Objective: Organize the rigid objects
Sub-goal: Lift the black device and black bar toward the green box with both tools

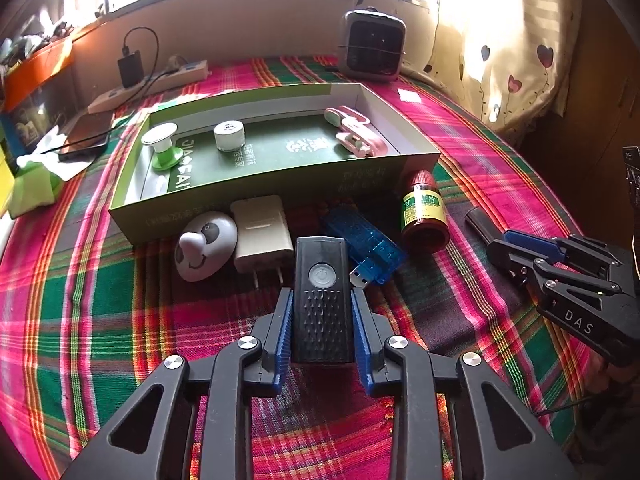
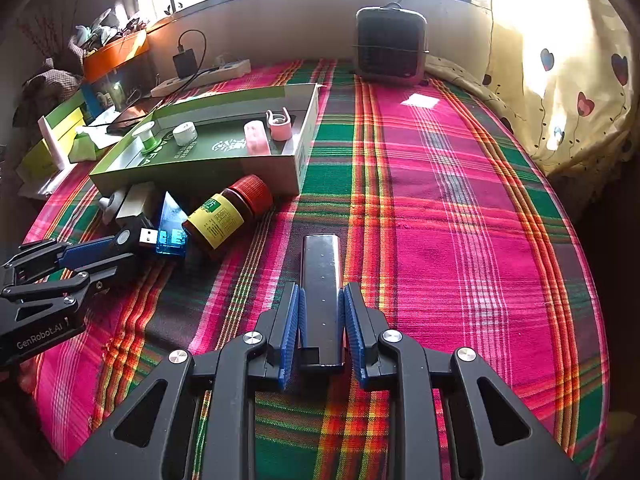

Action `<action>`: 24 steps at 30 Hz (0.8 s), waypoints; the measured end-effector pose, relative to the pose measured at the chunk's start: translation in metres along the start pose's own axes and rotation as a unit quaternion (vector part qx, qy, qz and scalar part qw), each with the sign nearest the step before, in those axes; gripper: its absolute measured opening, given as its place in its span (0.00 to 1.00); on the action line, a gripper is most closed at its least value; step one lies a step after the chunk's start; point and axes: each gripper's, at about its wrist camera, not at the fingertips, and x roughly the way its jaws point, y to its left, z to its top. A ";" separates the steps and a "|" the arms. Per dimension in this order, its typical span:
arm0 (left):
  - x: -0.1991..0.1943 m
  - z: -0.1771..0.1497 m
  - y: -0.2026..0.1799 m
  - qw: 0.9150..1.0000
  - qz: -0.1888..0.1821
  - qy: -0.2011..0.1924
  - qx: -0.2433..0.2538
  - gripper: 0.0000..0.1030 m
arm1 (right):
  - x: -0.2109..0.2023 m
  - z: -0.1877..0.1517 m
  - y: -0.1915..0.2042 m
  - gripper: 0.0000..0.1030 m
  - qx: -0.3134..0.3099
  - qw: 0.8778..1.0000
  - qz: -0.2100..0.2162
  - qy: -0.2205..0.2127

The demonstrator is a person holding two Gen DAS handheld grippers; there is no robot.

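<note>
Nearest the left wrist camera, the left gripper (image 1: 320,312) has its blue pads closed against a black ribbed device with a round power button (image 1: 320,280), just near of the white plug adapter (image 1: 262,232) and clear blue USB stick (image 1: 366,246). Only the right wrist view shows the right gripper (image 2: 322,312) closed around a dark flat metal bar (image 2: 321,280) lying on the plaid cloth (image 2: 460,220), right of the amber bottle with a red cap and yellow label (image 2: 228,212). "DAS" and "GenRobot.AI" mark the gripper bodies; the green cardboard tray (image 1: 256,196) lies farther back.
</note>
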 end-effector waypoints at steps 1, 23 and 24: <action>0.000 0.000 0.000 1.000 0.000 -0.001 -0.001 0.25 | 0.000 0.000 0.000 0.24 -0.001 1.000 -0.001 0.000; -0.003 -0.004 0.003 1.000 -0.009 -0.004 -0.010 0.25 | -0.001 0.001 0.001 0.24 -0.002 1.000 -0.006 0.000; -0.003 -0.004 0.003 1.000 -0.010 -0.004 -0.011 0.25 | -0.001 0.000 0.001 0.24 -0.001 1.000 -0.005 0.000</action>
